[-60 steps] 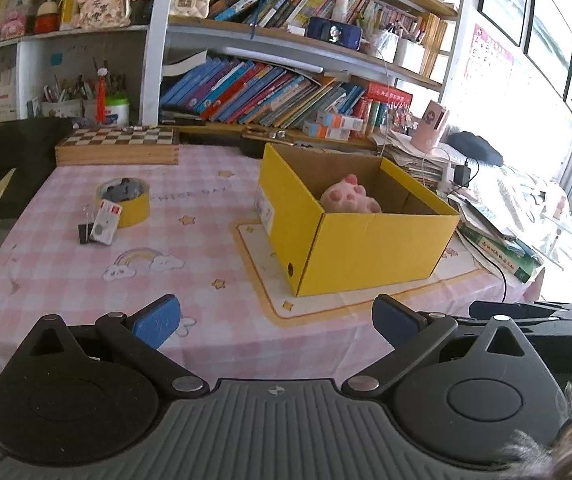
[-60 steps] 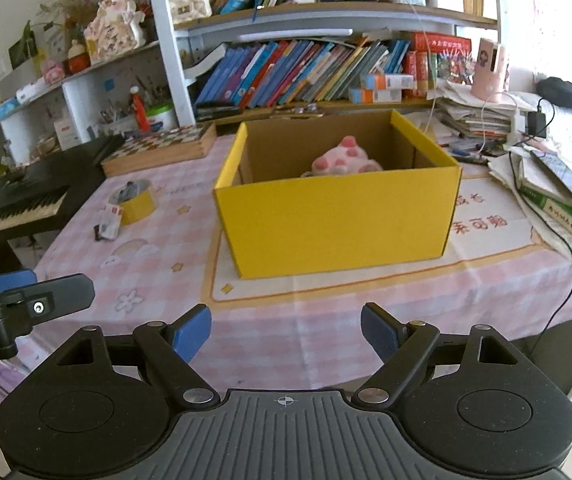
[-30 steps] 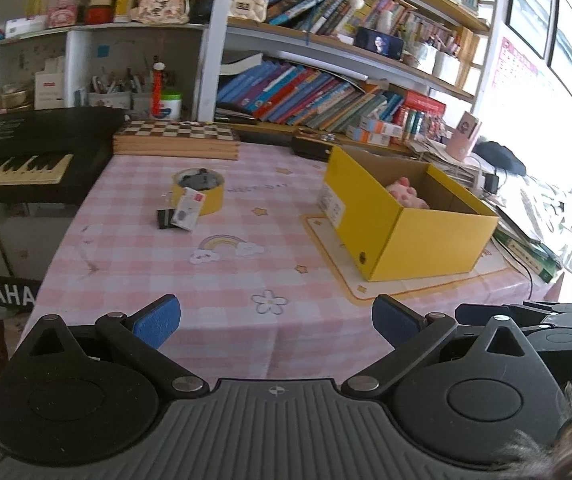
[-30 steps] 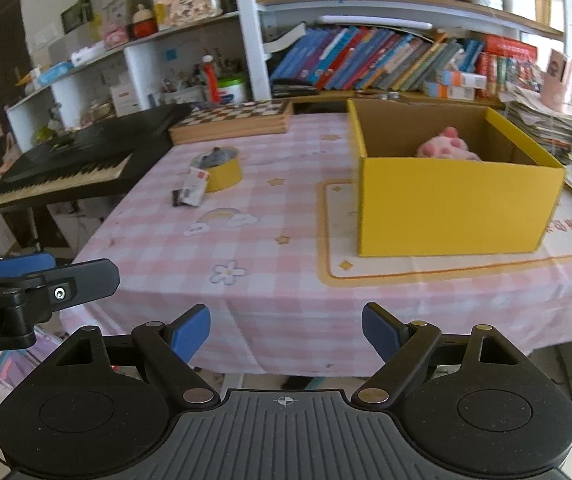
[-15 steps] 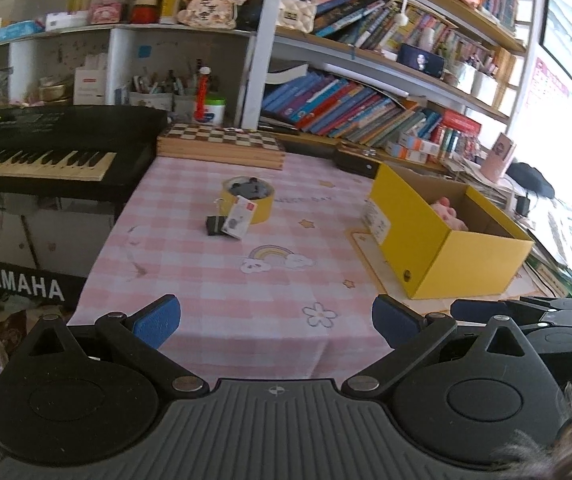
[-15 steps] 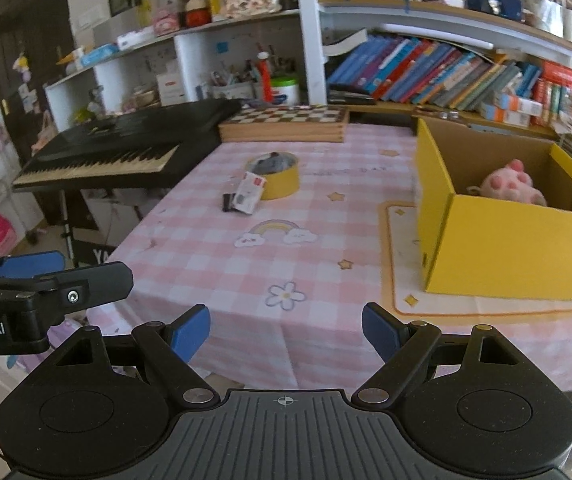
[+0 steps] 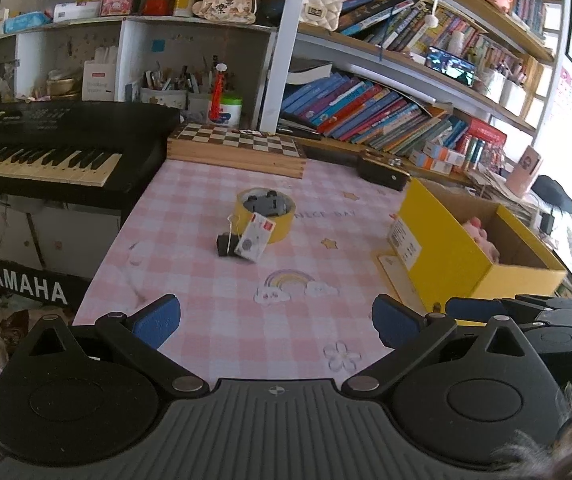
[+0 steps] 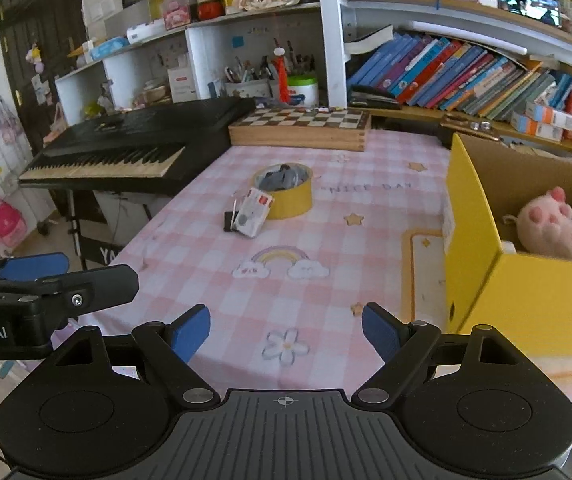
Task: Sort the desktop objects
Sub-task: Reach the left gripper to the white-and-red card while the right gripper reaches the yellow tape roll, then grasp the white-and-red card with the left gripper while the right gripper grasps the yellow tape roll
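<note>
Nearest, both the left tongs (image 7: 276, 318) and the right tongs (image 8: 286, 330) hang released and wide over the near edge of the counter (image 8: 365, 240), gripping and touching nothing. Mid-counter, one yellow tape roll (image 7: 266, 214) holds dark bits too small to identify, with one white card (image 7: 254, 237) and one black binder clip (image 7: 226, 242) leaning against it. Farther right, one yellow box (image 8: 525, 280), cut off by the frame, holds one pink plush toy (image 8: 551, 230).
</note>
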The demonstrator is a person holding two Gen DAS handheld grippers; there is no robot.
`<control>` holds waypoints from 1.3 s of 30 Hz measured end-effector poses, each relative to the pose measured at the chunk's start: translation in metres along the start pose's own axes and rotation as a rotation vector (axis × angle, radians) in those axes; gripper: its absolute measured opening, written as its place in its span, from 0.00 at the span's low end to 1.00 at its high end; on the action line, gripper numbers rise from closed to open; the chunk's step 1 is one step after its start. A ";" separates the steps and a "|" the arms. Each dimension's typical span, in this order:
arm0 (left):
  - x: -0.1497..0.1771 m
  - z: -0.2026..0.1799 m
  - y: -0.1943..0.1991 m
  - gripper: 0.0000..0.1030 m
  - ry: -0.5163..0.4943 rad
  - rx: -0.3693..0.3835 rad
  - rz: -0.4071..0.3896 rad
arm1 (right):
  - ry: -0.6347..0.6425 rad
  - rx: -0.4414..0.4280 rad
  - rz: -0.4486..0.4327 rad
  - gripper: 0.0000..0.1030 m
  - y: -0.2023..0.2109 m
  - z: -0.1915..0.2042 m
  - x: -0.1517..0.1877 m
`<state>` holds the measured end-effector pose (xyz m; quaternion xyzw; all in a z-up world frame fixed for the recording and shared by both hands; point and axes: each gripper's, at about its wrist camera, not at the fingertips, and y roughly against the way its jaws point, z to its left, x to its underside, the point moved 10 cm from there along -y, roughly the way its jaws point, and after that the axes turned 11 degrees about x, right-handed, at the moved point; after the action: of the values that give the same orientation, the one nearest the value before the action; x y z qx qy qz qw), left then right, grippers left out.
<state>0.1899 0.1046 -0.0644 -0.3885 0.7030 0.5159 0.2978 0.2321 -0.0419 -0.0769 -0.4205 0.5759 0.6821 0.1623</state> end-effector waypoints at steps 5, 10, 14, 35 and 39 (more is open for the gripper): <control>-0.018 0.004 -0.025 1.00 0.007 -0.018 -0.008 | -0.005 -0.003 -0.011 0.83 -0.023 -0.012 -0.025; -0.036 0.009 -0.050 1.00 0.021 -0.048 -0.019 | -0.012 -0.013 -0.018 0.83 -0.047 -0.024 -0.048; -0.048 0.012 -0.068 1.00 0.014 -0.063 -0.023 | -0.019 -0.027 -0.022 0.83 -0.065 -0.031 -0.065; -0.059 0.038 -0.171 0.55 -0.054 -0.102 0.098 | -0.018 -0.075 0.003 0.83 -0.146 -0.032 -0.124; -0.050 0.037 -0.190 0.54 -0.101 -0.106 0.145 | -0.017 -0.087 0.024 0.83 -0.154 -0.029 -0.121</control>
<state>0.3788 0.1202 -0.1278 -0.3254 0.6850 0.5915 0.2740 0.4239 0.0073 -0.0845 -0.4144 0.5494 0.7119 0.1404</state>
